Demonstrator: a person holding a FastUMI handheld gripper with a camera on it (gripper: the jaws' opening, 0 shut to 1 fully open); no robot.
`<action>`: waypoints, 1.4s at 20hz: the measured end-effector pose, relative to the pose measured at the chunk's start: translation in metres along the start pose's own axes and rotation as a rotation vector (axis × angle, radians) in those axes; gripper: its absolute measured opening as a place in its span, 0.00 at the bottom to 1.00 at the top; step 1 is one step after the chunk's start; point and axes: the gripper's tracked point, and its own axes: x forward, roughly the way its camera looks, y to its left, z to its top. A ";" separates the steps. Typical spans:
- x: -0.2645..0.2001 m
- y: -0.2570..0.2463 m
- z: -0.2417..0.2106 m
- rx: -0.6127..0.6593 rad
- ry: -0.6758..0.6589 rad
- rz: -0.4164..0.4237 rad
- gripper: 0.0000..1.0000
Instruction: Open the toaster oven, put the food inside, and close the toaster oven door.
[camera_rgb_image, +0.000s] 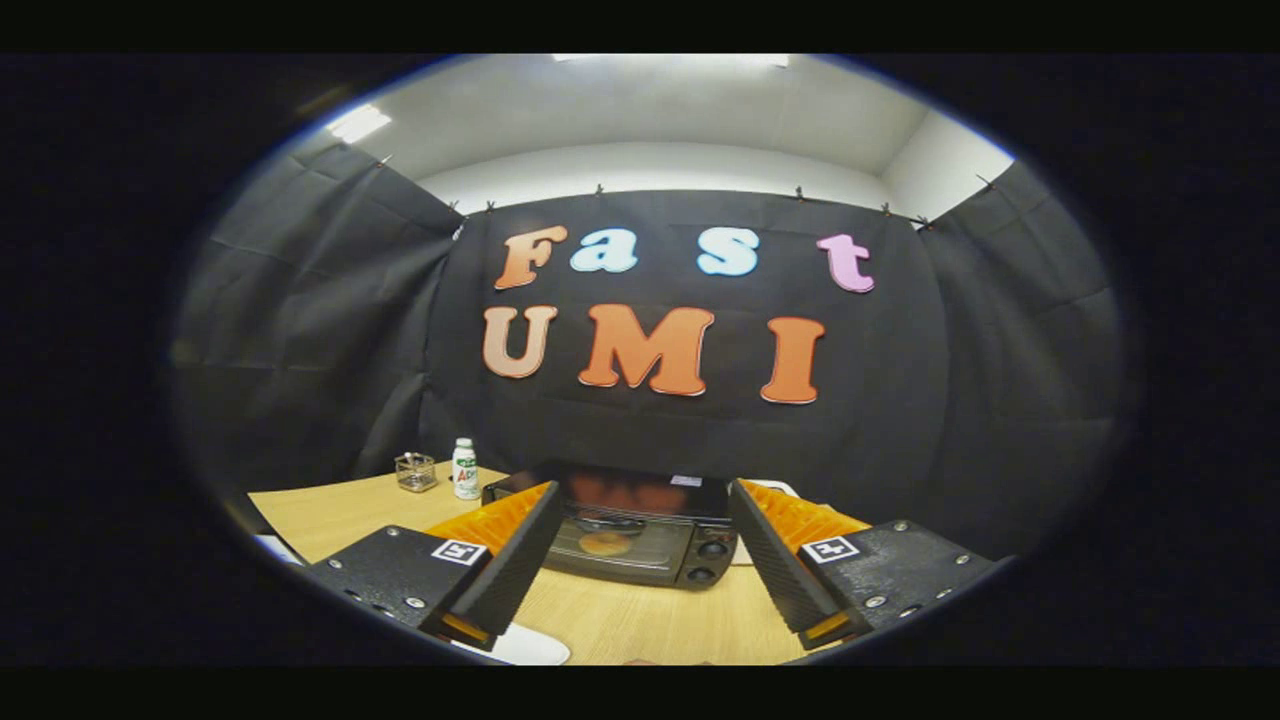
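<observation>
A black toaster oven (630, 530) stands on the wooden table (330, 510), beyond my fingers and between them. Its glass door (612, 545) is closed, with the handle across the top. Through the glass I see a round brownish piece of food (606, 543) lying inside. Two knobs (708, 560) sit on the oven's right side. My gripper (640, 590) is open, held above the table in front of the oven, with nothing between its fingers.
A small white bottle with a green label (465, 469) and a clear glass holder (415, 472) stand at the table's back left, left of the oven. A white plate edge (530, 645) lies on the table just below my left finger.
</observation>
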 end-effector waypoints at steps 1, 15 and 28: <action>-0.007 -0.006 0.006 0.014 -0.003 -0.010 0.98; -0.045 -0.027 0.055 0.109 -0.101 -0.019 0.99; -0.038 -0.017 0.054 0.098 -0.114 0.000 0.99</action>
